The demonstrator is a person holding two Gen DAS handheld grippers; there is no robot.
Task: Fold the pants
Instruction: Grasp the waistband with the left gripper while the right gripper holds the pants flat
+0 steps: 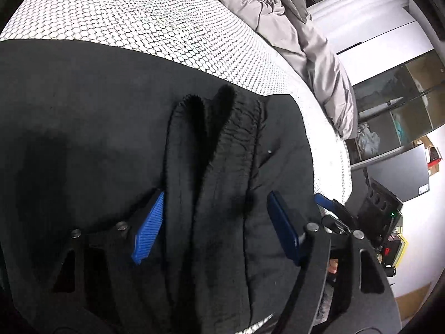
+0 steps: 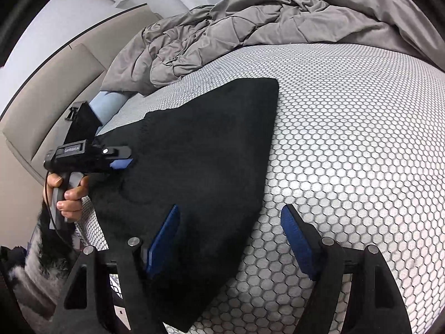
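Left wrist view, pants: I see the black pants [image 1: 111, 139] spread on the honeycomb-patterned mattress [image 1: 167, 27], waistband [image 1: 236, 128] bunched into a raised ridge of folds.
Left wrist view, left gripper: my left gripper [image 1: 214, 222] stands wide open, one blue pad on each side of that ridge, nothing pinched.
Left wrist view, only here: the fleecy waistband folds; a dark shelf unit [image 1: 400, 111] and a black monitor [image 1: 400, 172] past the bed edge; a tip of the right gripper [image 1: 324, 201] at the pants' right edge.
Left wrist view, count: one pair of pants, one grey comforter [image 1: 292, 27].

Right wrist view, pants: the pants [image 2: 200, 167] lie as a flat dark wedge, narrowing toward the far corner.
Right wrist view, right gripper: my right gripper [image 2: 230, 239] is wide open and holds nothing; its left finger is over the cloth, its right finger over bare mattress [image 2: 361, 153], the pants' edge running between them.
Right wrist view, only here: the left gripper [image 2: 121, 163] seen from outside at the pants' far side, and the hand [image 2: 66, 194] on its handle; the crumpled comforter [image 2: 236, 22] in full; a beige headboard [image 2: 55, 89].
Right wrist view, count: two grippers, one hand.
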